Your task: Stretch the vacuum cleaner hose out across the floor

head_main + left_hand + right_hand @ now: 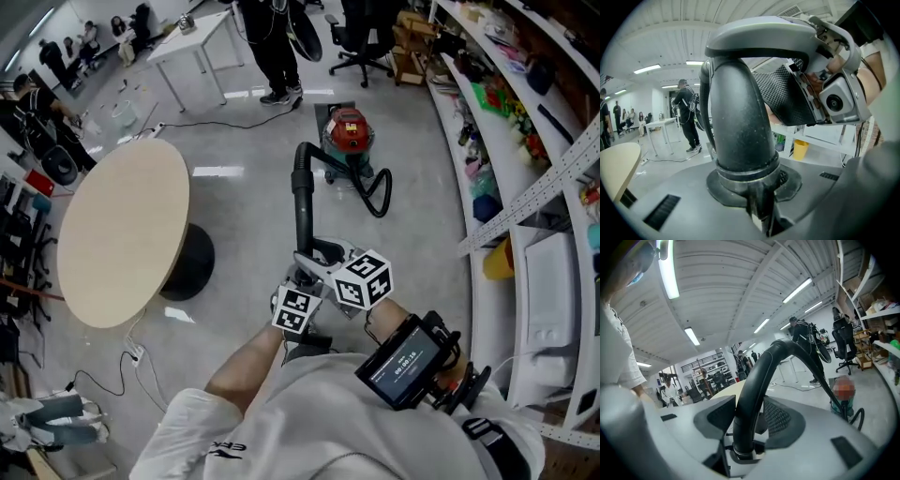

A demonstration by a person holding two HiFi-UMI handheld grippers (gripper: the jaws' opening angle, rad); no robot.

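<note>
A red vacuum cleaner point(348, 131) stands on the grey floor ahead of me. Its black hose point(302, 202) loops on the floor beside it, then rises toward me as a rigid curved tube. Both grippers hold that tube close to my body. In the left gripper view, my left gripper point(750, 197) is shut on the thick tube point(740, 122), which fills the frame, and the right gripper point(839, 93) shows just above it. In the right gripper view, my right gripper point(745, 427) is shut on the curved tube point(761, 376), its pads on both sides. The vacuum cleaner point(843, 390) shows small beyond.
A round beige table point(122, 234) on a black base stands at the left. Curved white shelves point(525, 187) full of items line the right, with a yellow bin point(497, 258) below. A person point(272, 47), a white table point(192, 37) and an office chair point(361, 37) are beyond. Cables point(122, 366) lie at lower left.
</note>
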